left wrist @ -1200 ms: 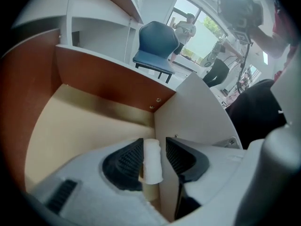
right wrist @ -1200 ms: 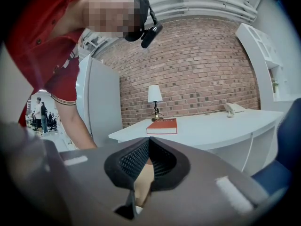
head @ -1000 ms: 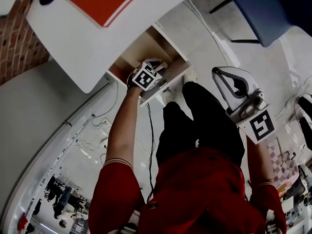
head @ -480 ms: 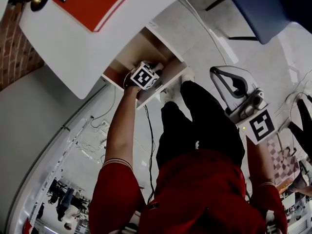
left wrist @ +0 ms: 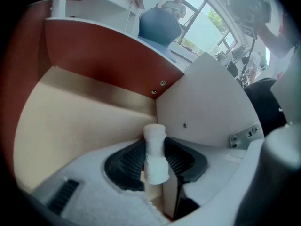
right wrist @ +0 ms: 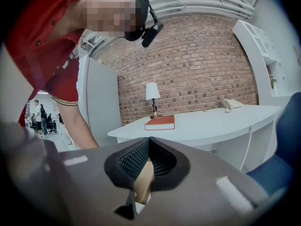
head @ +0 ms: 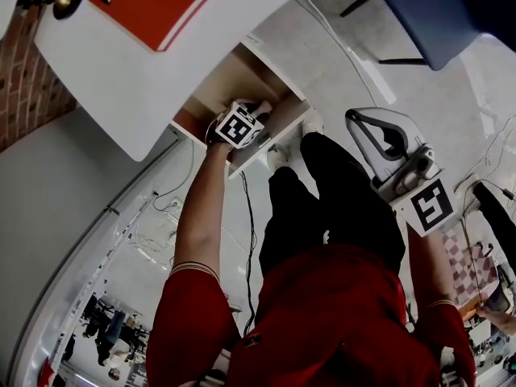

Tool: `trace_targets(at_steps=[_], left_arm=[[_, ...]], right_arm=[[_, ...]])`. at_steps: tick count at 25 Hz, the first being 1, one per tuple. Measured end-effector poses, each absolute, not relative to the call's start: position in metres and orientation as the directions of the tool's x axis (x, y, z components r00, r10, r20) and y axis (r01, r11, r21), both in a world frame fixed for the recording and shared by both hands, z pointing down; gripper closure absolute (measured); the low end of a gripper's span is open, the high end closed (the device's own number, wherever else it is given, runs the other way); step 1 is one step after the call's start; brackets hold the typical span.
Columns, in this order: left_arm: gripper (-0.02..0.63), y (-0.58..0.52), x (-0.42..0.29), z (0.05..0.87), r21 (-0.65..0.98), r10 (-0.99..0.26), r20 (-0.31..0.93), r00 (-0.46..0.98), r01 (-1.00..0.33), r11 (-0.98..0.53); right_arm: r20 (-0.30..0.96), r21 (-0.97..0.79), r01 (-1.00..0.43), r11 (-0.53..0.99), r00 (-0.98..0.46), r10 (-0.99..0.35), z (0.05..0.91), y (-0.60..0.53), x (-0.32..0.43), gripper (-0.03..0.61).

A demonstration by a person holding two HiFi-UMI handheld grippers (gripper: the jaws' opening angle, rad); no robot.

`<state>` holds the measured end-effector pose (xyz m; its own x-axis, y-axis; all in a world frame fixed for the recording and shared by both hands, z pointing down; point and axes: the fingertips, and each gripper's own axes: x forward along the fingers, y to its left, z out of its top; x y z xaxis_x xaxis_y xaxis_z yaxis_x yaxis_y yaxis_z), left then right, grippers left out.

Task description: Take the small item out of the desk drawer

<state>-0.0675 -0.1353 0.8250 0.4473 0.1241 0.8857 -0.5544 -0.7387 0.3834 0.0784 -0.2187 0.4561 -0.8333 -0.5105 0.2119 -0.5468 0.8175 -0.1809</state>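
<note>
Our left gripper (left wrist: 155,145) reaches down into the open drawer (left wrist: 80,117) under the desk's (head: 113,63) edge. Its 2 jaws have just been closing and stand a little short of full width, the pads pressed on either side of the item (left wrist: 155,161), a small white bottle-shaped piece. The item stands upright on the drawer's tan bottom, in the corner where the red-brown wall meets the white wall, just beside the white one. Our right gripper (right wrist: 148,144) hangs well apart from the drawer, its 2 jaws closed tip to tip with nothing between them.
</note>
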Motion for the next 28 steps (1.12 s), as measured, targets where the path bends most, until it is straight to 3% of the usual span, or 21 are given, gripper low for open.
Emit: trace_targets(at_steps=[18, 28], left_arm=[[0.479, -0.17, -0.062, 0.691, 0.231, -0.174, 0.811, 0.559, -0.578, -0.782], [0.479, -0.162, -0.062, 0.571, 0.154, -0.397, 0.652, 0.646, -0.625, -0.766]], right_arm=[[0.133, -0.166, -0.526, 0.834, -0.85, -0.509, 0.413, -0.199, 0.05, 0.565], [0.1, -0.152, -0.534, 0.832, -0.846, -0.524, 0.382, -0.171, 0.033, 0.565]])
